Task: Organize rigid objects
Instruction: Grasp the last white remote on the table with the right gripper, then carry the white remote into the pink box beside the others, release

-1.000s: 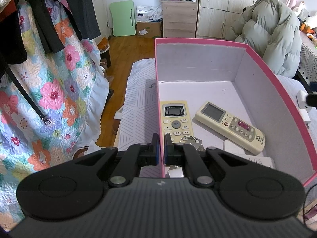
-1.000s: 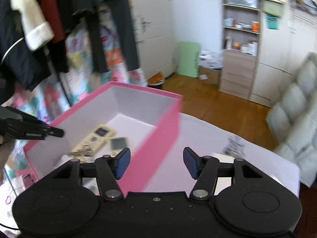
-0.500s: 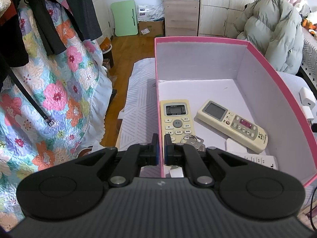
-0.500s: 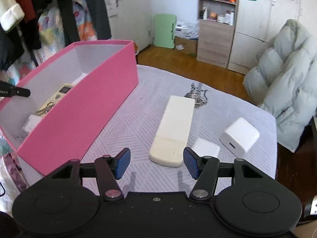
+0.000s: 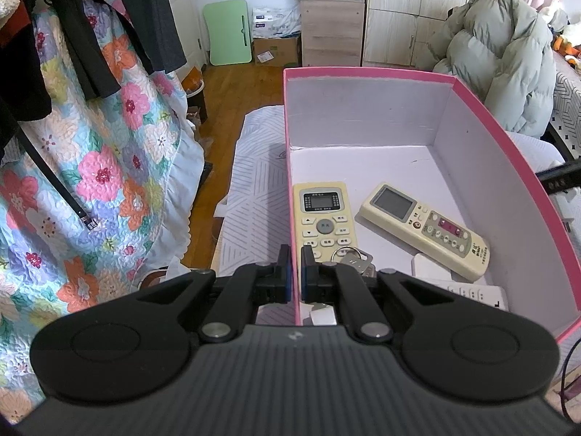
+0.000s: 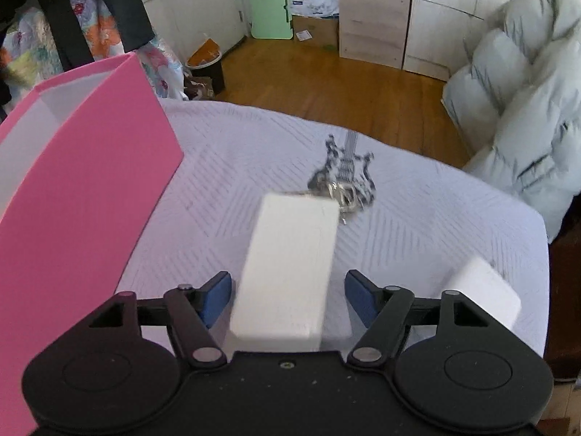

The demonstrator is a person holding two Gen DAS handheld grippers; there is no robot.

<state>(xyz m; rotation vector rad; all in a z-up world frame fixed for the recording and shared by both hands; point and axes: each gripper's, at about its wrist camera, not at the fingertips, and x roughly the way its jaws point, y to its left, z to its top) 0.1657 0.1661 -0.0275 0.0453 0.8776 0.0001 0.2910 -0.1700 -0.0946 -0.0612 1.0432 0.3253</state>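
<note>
The left claw [image 5: 295,276] stays pinched shut on the near wall of the pink box [image 5: 366,72], steadying it; two remotes [image 5: 325,218] and keys [image 5: 354,259] already lie inside. A second ago the right claw [image 6: 287,296] looked into the box; it has since swung over the bed [image 6: 435,196] and dropped toward the white remote [image 6: 290,265]. Its jaws are opening, the remote between them but not yet pinched. A grab looks next. A charger [image 6: 483,290] and guitar keychain [image 6: 345,174] wait nearby.
</note>
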